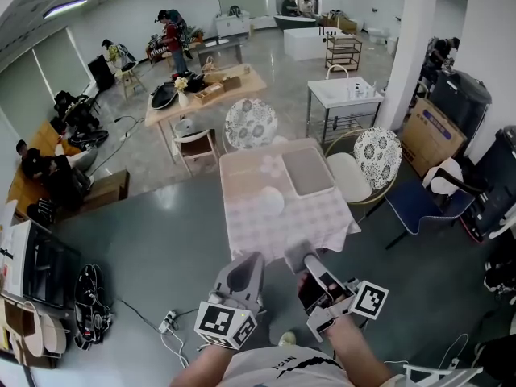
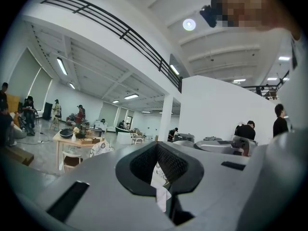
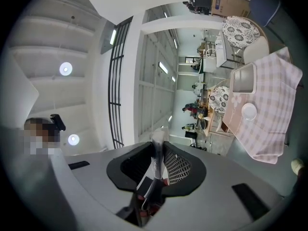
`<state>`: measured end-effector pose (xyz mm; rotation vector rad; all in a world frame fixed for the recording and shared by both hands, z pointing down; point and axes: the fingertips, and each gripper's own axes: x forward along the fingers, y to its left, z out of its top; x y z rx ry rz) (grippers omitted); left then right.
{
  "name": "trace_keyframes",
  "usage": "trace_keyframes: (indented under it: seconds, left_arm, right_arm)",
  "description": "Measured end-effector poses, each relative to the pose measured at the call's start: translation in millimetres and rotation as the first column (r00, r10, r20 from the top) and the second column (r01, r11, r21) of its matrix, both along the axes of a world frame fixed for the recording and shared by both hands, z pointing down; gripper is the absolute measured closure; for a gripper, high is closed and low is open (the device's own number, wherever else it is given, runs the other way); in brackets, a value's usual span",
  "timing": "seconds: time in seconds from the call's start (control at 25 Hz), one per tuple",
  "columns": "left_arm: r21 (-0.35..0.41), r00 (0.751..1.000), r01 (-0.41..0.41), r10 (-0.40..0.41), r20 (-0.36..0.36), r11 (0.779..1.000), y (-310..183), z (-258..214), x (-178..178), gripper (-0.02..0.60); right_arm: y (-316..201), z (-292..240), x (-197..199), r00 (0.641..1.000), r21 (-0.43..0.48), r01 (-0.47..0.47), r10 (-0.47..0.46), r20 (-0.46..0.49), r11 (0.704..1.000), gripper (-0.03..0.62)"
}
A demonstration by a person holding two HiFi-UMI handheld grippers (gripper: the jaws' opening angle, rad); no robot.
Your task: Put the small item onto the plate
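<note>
While your left gripper and right gripper hang closed and empty, small item isn't discernible; probably light; pinch across its middle.

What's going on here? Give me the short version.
A person faces a table with a checked cloth, holding a gripper in each hand. The right gripper is pinched on a thin, pale small item; what exactly it is I cannot tell. The left gripper has its jaws together with nothing clearly in them. Both are short of the table's near edge. The white plate looks empty, near a tray, so the item is not yet on it.
</note>
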<state>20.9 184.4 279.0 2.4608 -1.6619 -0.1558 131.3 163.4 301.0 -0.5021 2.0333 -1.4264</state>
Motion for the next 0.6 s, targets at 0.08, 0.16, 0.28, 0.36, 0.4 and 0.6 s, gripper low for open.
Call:
trace_keyframes:
  seconds: [0.08,0.16,0.28,0.36,0.4,0.6]
  left_arm:
    - [-0.002,1.0,-0.003,0.003,-0.004,1.0,-10.7,2.9,-3.3,0.575]
    - [-0.006,1.0,-0.008,0.008,-0.007,1.0,-24.3,7.1,-7.7,0.575]
    - [-0.009,1.0,-0.015,0.014,-0.007,1.0,-49.5,13.2,-17.1,0.575]
    - [-0.01,1.0,-0.024,0.024,-0.006,1.0,-69.6,17.6,-24.9,0.575]
    - [-0.011,1.0,-0.03,0.03,-0.005,0.999,-80.3,20.2,-29.3,0.575]
    - [-0.021,0.998,-0.069,0.069,-0.006,0.997,-138.1,34.8,-54.1,0.575]
  right_arm:
    - [-9.0,2.2,-5.4,1.0,-0.004,0.003,-0.004,-0.007,1.0,0.51]
    - [-20.8,5.5,-11.6,1.0,-0.007,0.006,-0.007,-0.016,1.0,0.51]
    - [-43.4,10.4,-22.5,1.0,-0.012,0.008,-0.008,-0.025,1.0,0.51]
    - [-62.2,13.2,-31.2,0.999,-0.009,0.004,-0.004,-0.032,1.0,0.51]
    - [-72.3,15.1,-36.6,0.999,-0.009,0.001,-0.001,-0.036,1.0,0.51]
    - [-124.9,27.5,-68.3,0.998,-0.021,-0.006,0.005,-0.06,1.0,0.51]
